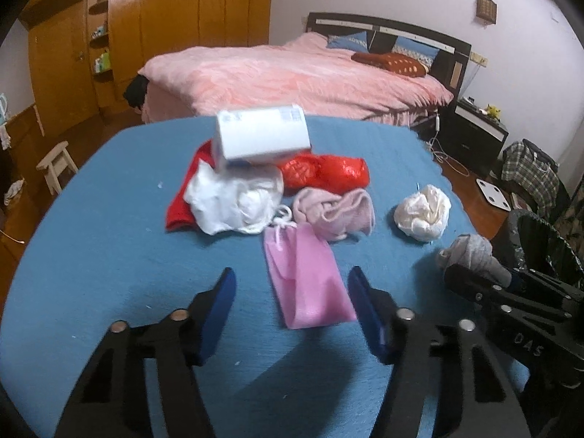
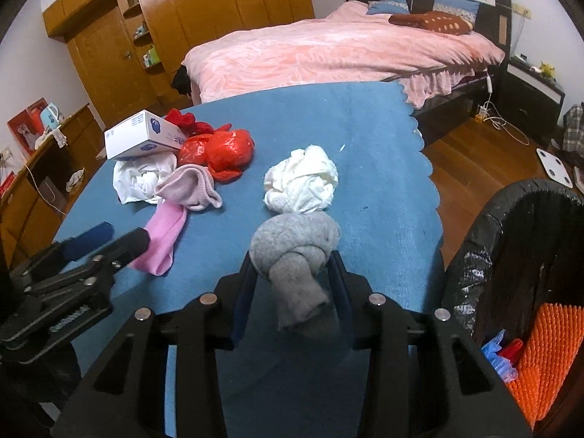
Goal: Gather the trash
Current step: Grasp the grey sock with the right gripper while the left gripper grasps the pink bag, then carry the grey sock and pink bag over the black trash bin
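Observation:
A pink drawstring pouch (image 1: 303, 284) lies flat on the blue-covered table (image 1: 109, 237). My left gripper (image 1: 292, 286) is open and straddles the pouch, with a gap showing at the left pad. My right gripper (image 2: 292, 259) is shut on a knotted grey sock (image 2: 295, 248), held just above the table near its right edge. A crumpled white wad (image 2: 301, 179) sits right behind the sock. Further back lie a red plastic bag (image 1: 325, 171), a pink woolly cloth (image 1: 335, 211), a white plastic bag (image 1: 233, 200) and a white box (image 1: 261, 135).
A black-lined bin (image 2: 511, 219) stands at the table's right edge, with an orange thing (image 2: 547, 357) and blue scraps inside. A red cloth (image 1: 179, 204) lies under the white bag. Beyond the table are a pink bed (image 1: 292, 73), a wooden wardrobe and a small white stool (image 1: 54, 164).

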